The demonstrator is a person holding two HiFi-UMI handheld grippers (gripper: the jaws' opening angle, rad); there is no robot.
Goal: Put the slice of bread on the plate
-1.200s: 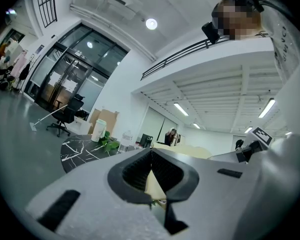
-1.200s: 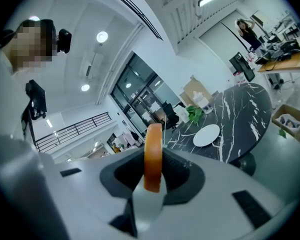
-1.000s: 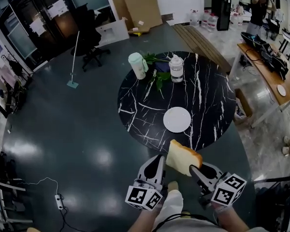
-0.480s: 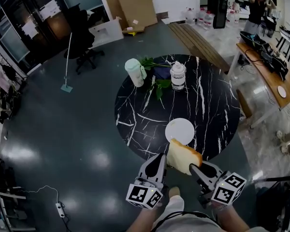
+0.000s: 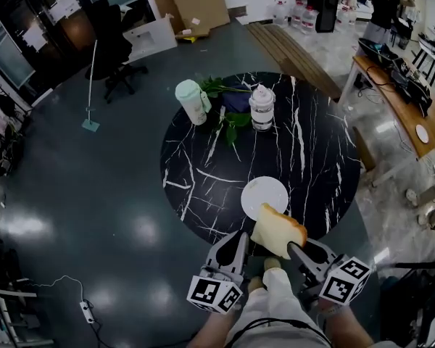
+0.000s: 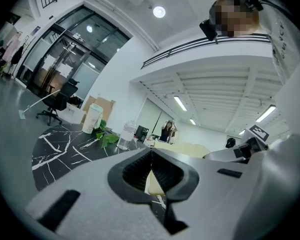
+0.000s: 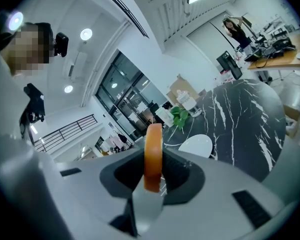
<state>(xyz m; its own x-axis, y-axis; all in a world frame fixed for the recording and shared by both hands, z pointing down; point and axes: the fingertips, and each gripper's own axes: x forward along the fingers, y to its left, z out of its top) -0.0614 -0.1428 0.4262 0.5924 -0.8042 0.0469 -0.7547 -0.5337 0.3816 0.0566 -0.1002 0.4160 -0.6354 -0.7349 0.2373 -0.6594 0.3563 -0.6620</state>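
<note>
A slice of bread (image 5: 278, 230) with a brown crust stands on edge in my right gripper (image 5: 293, 250), whose jaws are shut on it. It hangs over the near edge of the round black marble table (image 5: 312, 158). The empty white plate (image 5: 264, 195) lies just beyond it. The right gripper view shows the slice (image 7: 153, 154) edge-on between the pads, with the plate (image 7: 196, 145) ahead. My left gripper (image 5: 235, 249) hangs beside it on the left, shut and empty. In the left gripper view its pads (image 6: 140, 166) meet, and the bread (image 6: 182, 149) shows to the right.
At the table's far side stand a pale green cup (image 5: 191, 100), leafy greens (image 5: 228, 116) and a clear jar (image 5: 262, 107). An office chair (image 5: 112, 42) and a broom (image 5: 90, 85) are on the floor at the left. A wooden desk (image 5: 406, 100) runs along the right.
Both grippers and the bread have moved toward the table. The slice, earlier short of the table's edge, now hangs over that edge, close to the plate. Neither gripper's jaws changed.
</note>
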